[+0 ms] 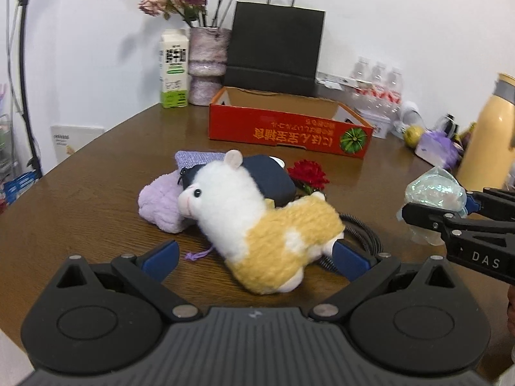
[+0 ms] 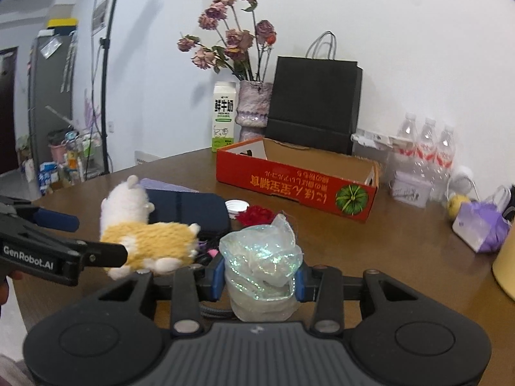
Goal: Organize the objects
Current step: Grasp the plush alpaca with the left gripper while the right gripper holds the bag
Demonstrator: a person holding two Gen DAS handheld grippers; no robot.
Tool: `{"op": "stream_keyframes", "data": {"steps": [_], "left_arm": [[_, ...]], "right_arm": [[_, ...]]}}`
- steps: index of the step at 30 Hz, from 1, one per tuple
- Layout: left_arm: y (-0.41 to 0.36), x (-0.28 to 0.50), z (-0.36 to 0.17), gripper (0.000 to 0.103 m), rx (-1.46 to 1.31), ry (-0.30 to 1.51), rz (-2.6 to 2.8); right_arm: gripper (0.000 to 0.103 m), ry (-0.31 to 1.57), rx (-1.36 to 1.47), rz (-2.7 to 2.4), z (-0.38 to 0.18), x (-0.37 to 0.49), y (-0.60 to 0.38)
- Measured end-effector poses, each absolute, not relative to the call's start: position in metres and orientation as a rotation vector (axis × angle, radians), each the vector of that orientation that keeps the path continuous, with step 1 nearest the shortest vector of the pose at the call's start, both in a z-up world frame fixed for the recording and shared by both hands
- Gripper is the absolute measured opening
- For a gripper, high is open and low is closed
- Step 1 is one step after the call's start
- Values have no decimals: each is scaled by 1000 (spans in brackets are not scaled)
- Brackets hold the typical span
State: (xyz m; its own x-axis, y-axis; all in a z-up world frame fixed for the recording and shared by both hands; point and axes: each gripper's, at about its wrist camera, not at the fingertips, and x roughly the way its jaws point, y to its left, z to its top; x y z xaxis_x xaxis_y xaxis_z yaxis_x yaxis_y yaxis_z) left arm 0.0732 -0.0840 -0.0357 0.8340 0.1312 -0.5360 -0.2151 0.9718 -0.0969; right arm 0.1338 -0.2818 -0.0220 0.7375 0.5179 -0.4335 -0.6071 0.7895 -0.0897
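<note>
From my two cameras much is only half visible. Under the plush alpaca (image 1: 257, 222) lies a dark blue pouch (image 1: 270, 177), mostly covered by the toy's head, and a coiled black cable (image 1: 363, 228) shows only on the right of its body. A white round lid (image 2: 236, 206) behind the pouch is nearly hidden in the left view; I see it better in the right view. What the lilac fuzzy thing (image 1: 159, 206) is, I cannot say; a knitted lilac bag (image 1: 196, 157) lies behind it. At the far right of the table (image 1: 96, 199) the small things near the yellow bottle (image 1: 486, 141) are blurred.

My left gripper (image 1: 256, 259) is spread wide, with the alpaca's hind part between the blue pads (image 1: 161, 257); the left pad is clearly away from it, and at the right pad I cannot tell if it touches. My right gripper (image 2: 259, 278) is pinching a crumpled iridescent plastic wrap (image 2: 260, 263), which stands up between the pads and blocks part of my view on the table behind it. In the left view this wrap is held above the table edge, right of the alpaca.

Beyond the pile a red artificial flower (image 1: 309, 173) lies near the pouch. Further back stands the open red cardboard box (image 1: 289, 128), well apart from both grippers. Behind it are a black paper bag (image 1: 273, 51), a vase of dried roses (image 1: 206, 64), a milk carton (image 1: 173, 70) and some water bottles (image 1: 378, 80).
</note>
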Motion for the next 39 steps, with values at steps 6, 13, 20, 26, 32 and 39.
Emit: {"op": "stream_keyframes", "data": {"steps": [6, 13, 20, 26, 32, 39], "left_arm": [[-104, 87, -28, 103, -194, 549, 286], [-122, 97, -31, 103, -203, 551, 451], [-142, 109, -23, 103, -165, 545, 533], [-154, 127, -25, 103, -162, 564, 584], [-150, 135, -32, 103, -195, 585, 649], [-148, 140, -37, 103, -231, 587, 669]], "right_arm": [[39, 398, -297, 689, -11, 160, -296], [39, 390, -346, 784, -15, 187, -304], [39, 424, -278, 883, -38, 208, -314], [39, 393, -202, 893, -32, 209, -335], [39, 429, -174, 882, -35, 220, -339], [39, 447, -149, 867, -37, 227, -341]]}}
